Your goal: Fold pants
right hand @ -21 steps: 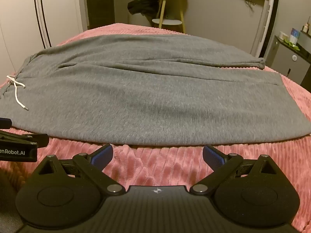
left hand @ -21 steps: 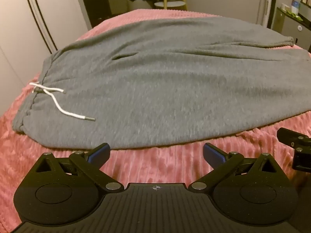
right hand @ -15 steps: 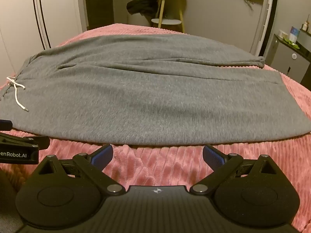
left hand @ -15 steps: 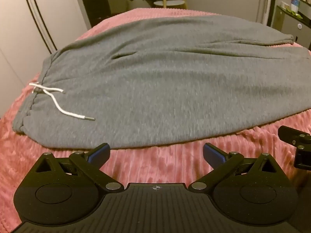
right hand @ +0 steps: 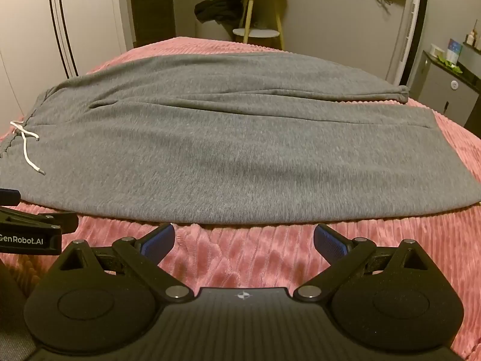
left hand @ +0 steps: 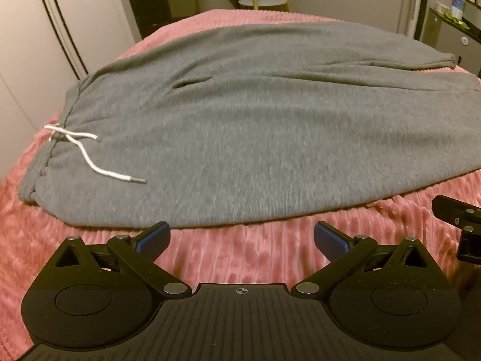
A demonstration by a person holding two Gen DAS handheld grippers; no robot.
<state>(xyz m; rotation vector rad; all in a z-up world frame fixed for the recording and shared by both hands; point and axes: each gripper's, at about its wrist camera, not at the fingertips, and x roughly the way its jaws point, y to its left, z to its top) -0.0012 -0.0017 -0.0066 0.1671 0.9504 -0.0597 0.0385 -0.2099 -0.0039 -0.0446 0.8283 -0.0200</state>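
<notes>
Grey sweatpants (left hand: 255,126) (right hand: 234,150) lie spread flat across a pink ribbed blanket (left hand: 234,255) (right hand: 240,258), waistband to the left, leg cuffs to the right. A white drawstring (left hand: 90,153) (right hand: 27,147) trails over the waistband. My left gripper (left hand: 240,239) hovers open just short of the pants' near edge, close to the waist end. My right gripper (right hand: 245,240) is open too, above the blanket in front of the near edge at mid-leg. Neither holds anything. Each gripper's body shows at the edge of the other's view.
The bed is bounded by a pale wardrobe (right hand: 36,30) on the left. Beyond the far end stands a yellow-legged side table (right hand: 258,15) with dark clothing (right hand: 219,6) draped on it. A grey cabinet (right hand: 445,93) sits at the right.
Both grippers have crept slightly forward toward the pants' near edge; the pants lie as before and both grippers stay open.
</notes>
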